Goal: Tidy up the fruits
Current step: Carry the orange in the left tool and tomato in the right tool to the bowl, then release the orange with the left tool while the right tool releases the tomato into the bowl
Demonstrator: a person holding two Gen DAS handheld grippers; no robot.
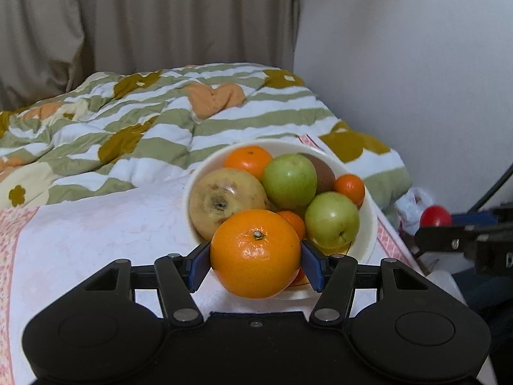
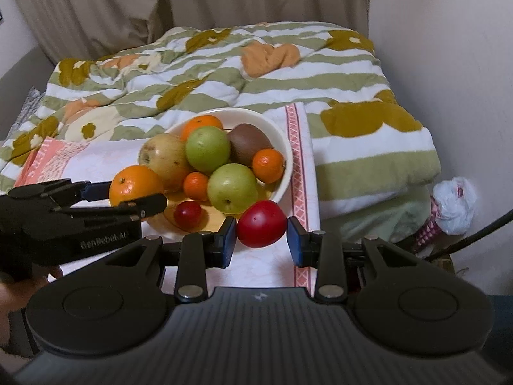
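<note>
Left wrist view: an orange (image 1: pixel 255 253) is gripped by the left gripper (image 1: pixel 255 263) at the bowl's (image 1: pixel 368 221) six o'clock; a plum (image 2: pixel 261 223) is clamped by the right gripper (image 2: pixel 261 240).

The left tongs (image 1: pixel 256 261) clamp an orange (image 1: pixel 255 253) just before a white bowl (image 1: pixel 368 224) of fruit on a bed (image 1: pixel 80 240), with the right tongs (image 1: pixel 449 237) and a red fruit (image 1: pixel 435 215) at the right edge.

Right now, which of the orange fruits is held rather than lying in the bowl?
The largest round orange, clamped in the left hand-held gripper; the smaller ones lie in the white bowl.
</note>
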